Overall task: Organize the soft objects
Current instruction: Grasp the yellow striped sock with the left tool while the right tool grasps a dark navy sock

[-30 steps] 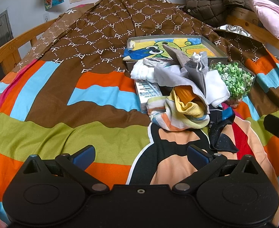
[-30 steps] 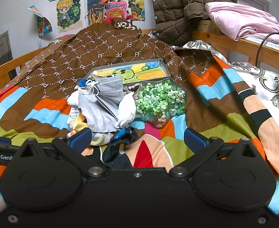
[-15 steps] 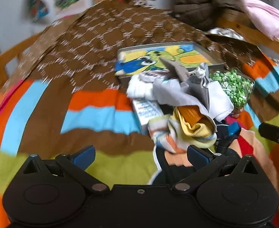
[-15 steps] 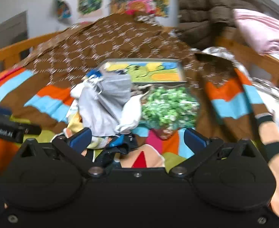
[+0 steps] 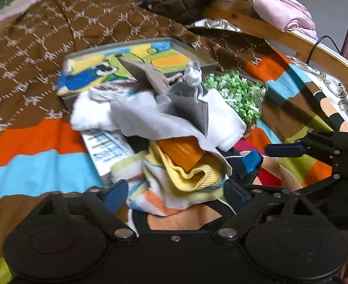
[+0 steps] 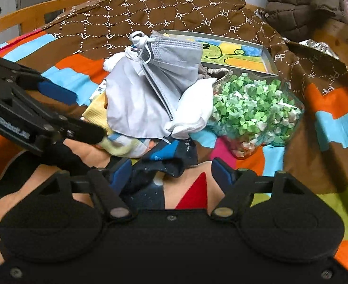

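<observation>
Pile: soft clothes heaped mid-bed, by the green-filled clear container (image 6: 256, 108).
Left gripper (image 5: 176, 194): jaws closing, not yet pressing; striped sock (image 5: 169, 187) bunched between them, straight ahead, no clear long axis.
Right gripper (image 6: 171, 172): jaws closing, not yet clamped; dark sock (image 6: 167, 158) between them, nearer the left pad.
Nearer hand: each at its own sock.
</observation>
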`<state>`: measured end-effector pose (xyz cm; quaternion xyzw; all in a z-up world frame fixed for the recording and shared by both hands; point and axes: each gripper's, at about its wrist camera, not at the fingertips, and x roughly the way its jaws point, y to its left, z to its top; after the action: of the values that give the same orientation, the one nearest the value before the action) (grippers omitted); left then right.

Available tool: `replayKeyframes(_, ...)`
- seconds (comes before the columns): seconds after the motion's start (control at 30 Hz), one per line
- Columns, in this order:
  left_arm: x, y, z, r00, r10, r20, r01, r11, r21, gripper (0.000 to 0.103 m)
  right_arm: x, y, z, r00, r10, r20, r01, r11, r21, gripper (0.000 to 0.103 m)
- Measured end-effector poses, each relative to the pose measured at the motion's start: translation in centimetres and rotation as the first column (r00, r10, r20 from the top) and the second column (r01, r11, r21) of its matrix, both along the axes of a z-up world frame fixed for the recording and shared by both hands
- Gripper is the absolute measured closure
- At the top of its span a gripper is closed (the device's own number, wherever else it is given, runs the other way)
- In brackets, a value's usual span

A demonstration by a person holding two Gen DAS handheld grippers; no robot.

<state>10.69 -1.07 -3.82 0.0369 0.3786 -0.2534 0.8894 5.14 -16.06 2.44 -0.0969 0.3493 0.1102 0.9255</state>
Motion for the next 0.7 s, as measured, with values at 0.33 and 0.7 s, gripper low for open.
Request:
replayKeyframes(0.33, 1.7, 0.3, -0.8, 0.996, -0.018, -0.086, 0.010, 0.995, -0.101, 0.064, 2.2, 0.7, -2.0, 0.999, 0.010, -0.032, -0.011, 1.000, -0.012, 0.069)
replayKeyframes(0.7, 0.9, 0.9, -0.6, 0.986, 0.024, -0.166, -0.042, 0.994, -0.101, 0.093, 2.0, 0.2, -1.7, 0.999, -0.018, -0.051, 0.018, 1.000, 0.012, 0.100)
